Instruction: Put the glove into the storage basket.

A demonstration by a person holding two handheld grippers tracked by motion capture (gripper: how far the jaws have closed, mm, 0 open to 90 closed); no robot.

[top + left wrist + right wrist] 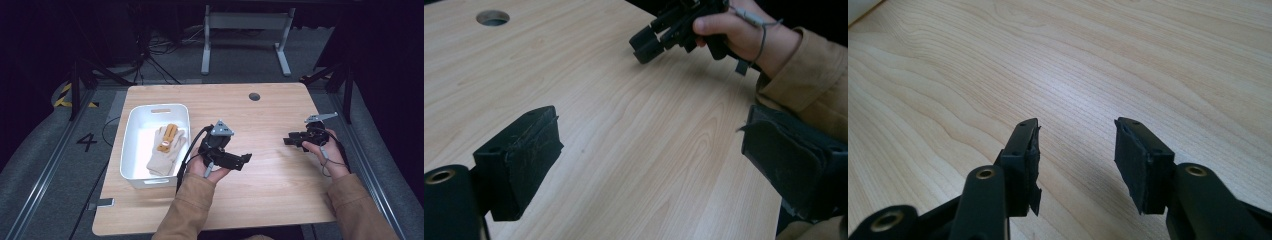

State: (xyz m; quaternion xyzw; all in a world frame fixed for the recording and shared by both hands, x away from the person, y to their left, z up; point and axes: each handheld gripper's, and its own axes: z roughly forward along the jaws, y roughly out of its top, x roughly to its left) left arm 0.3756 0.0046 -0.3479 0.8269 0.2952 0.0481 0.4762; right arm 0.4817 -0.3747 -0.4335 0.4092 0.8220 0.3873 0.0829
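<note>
Dark room, grey carpeted floor (45, 165), light wood table (280, 190) with visible grain and a round cable hole (254, 96) near its far edge. Left gripper (246, 159) sits near table centre, held palm-up in the left hand (207, 167), jaws spread wide with nothing between them (its own view has bare wood in the gap). Its grey three-cornered plate (221, 129) points up, cable trails back toward the sleeve. Right gripper (289, 140) is well apart, toward the right edge, held in the right hand (327, 150), jaws pointing left toward the other gripper. Its own view shows the jaws parted with a clear gap, empty, hovering low over the wood; pads look worn at the edges. In the left gripper view the right gripper (649, 42) shows farther off, close to the table top.

Outward: white plastic bin (131, 145) stands on the table's left side, just beside the left hand. Inside lies a cream glove (162, 152) with a tan piece (170, 134) on top, resting flat on the bin floor, touched by neither gripper. Tan sleeves (187, 210) enter from the bottom edge.

Beyond the table: white desk frame legs (206, 45), tangled cables (155, 50) on the floor, yellow-black hazard tape (64, 95) at left, and a "4" (86, 141) marked on the floor.
</note>
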